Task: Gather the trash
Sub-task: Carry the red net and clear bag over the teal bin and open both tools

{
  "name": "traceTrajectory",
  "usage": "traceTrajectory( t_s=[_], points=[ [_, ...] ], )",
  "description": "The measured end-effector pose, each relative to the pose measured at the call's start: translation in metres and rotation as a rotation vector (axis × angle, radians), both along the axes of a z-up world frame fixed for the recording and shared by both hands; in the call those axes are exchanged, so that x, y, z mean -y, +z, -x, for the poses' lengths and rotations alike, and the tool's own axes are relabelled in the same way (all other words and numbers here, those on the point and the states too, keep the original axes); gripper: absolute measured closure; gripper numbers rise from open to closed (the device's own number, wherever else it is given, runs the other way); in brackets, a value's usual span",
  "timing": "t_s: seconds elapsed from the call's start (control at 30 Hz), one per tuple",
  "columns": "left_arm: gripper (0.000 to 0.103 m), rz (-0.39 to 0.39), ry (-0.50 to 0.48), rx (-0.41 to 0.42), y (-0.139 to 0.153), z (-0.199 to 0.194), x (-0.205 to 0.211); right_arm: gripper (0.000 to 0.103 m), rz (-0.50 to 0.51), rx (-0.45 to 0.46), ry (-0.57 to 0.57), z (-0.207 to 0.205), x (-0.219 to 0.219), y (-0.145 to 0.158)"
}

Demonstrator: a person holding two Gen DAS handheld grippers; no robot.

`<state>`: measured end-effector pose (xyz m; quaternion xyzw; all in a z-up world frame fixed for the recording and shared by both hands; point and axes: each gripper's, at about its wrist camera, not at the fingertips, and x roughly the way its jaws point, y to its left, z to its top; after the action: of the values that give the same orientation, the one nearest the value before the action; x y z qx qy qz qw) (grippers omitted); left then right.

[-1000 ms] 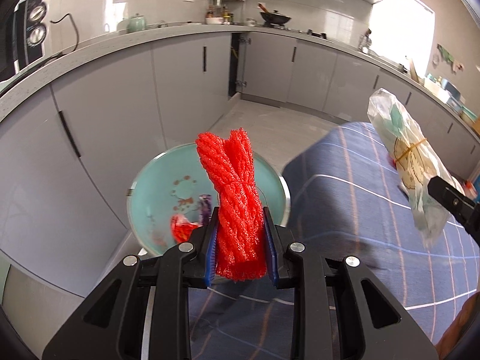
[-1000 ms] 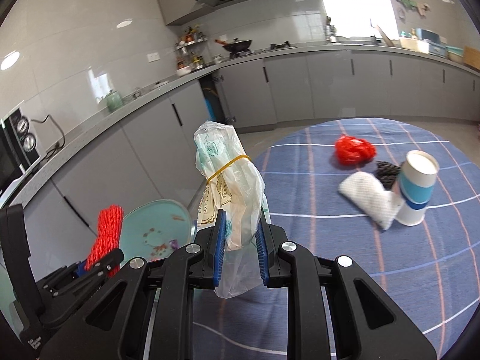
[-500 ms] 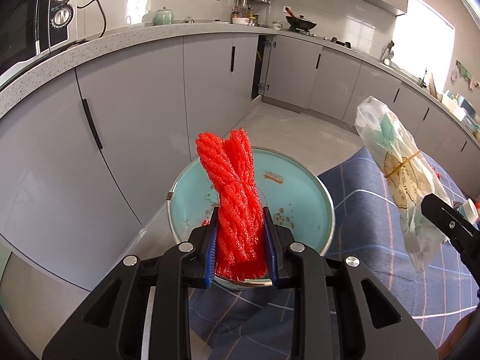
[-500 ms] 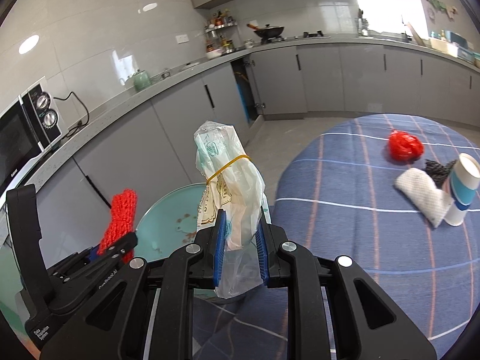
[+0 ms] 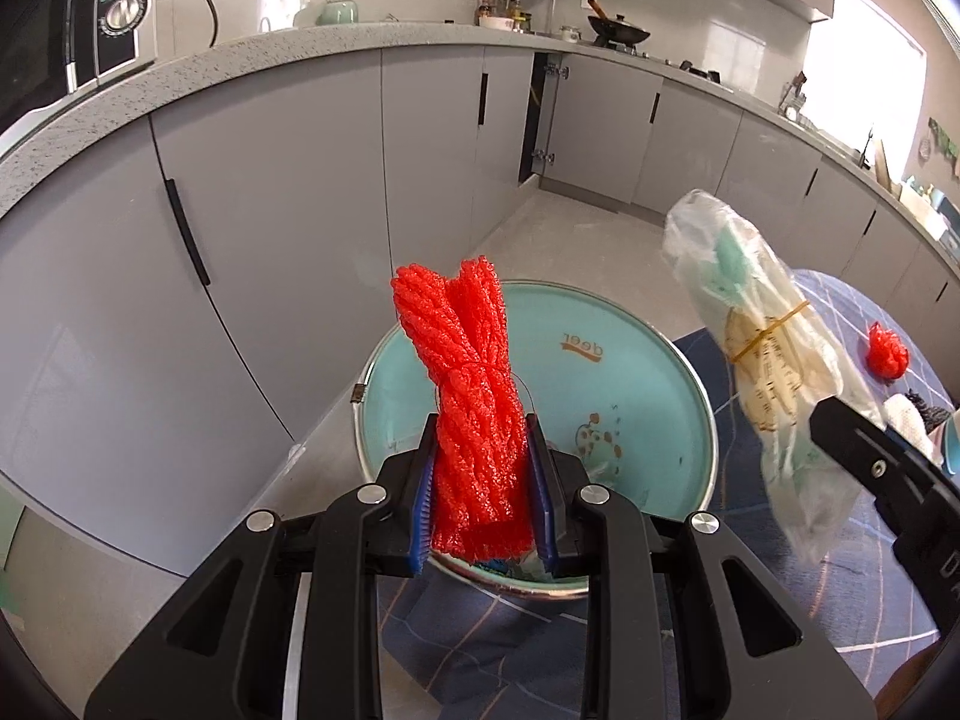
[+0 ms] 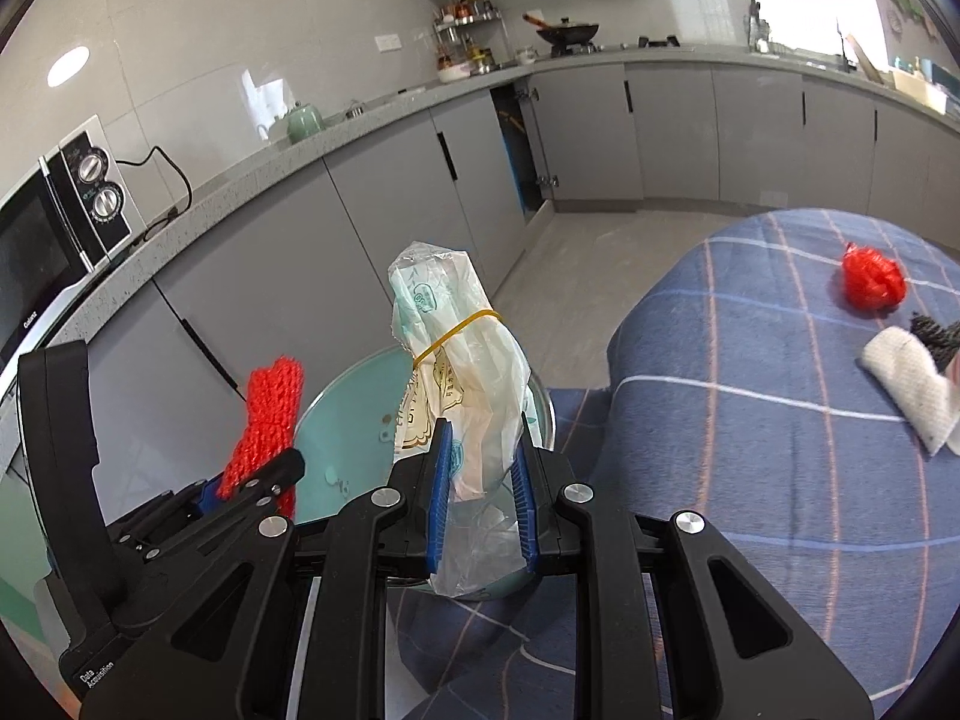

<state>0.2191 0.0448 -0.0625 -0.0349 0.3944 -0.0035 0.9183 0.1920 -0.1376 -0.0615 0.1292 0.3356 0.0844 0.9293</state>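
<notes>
My left gripper (image 5: 481,495) is shut on a red foam net bundle (image 5: 465,396) and holds it upright above the teal bin (image 5: 606,378) beside the table. My right gripper (image 6: 480,501) is shut on a clear plastic bag tied with a yellow rubber band (image 6: 462,360), also over the bin (image 6: 354,420). The bag (image 5: 762,372) shows at the right of the left wrist view, and the red net (image 6: 267,420) at the left of the right wrist view.
The table has a blue plaid cloth (image 6: 750,420) with a red crumpled ball (image 6: 873,282), a white foam piece (image 6: 912,390) and a dark scrap (image 6: 936,333). Grey cabinets (image 5: 270,240) and a counter with a microwave (image 6: 54,228) stand behind the bin.
Both grippers have moved left toward the bin with their loads; the bin now sits more directly under them, and the table items have shifted right.
</notes>
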Motion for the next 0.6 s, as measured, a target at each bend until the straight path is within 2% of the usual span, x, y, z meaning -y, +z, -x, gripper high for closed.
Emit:
traceTrajectory(
  t_s=[0.6],
  points=[
    [0.077, -0.044, -0.009, -0.081, -0.023, -0.036, 0.003, 0.082, -0.024, -0.118, 0.048, -0.050, -0.022, -0.039]
  ],
)
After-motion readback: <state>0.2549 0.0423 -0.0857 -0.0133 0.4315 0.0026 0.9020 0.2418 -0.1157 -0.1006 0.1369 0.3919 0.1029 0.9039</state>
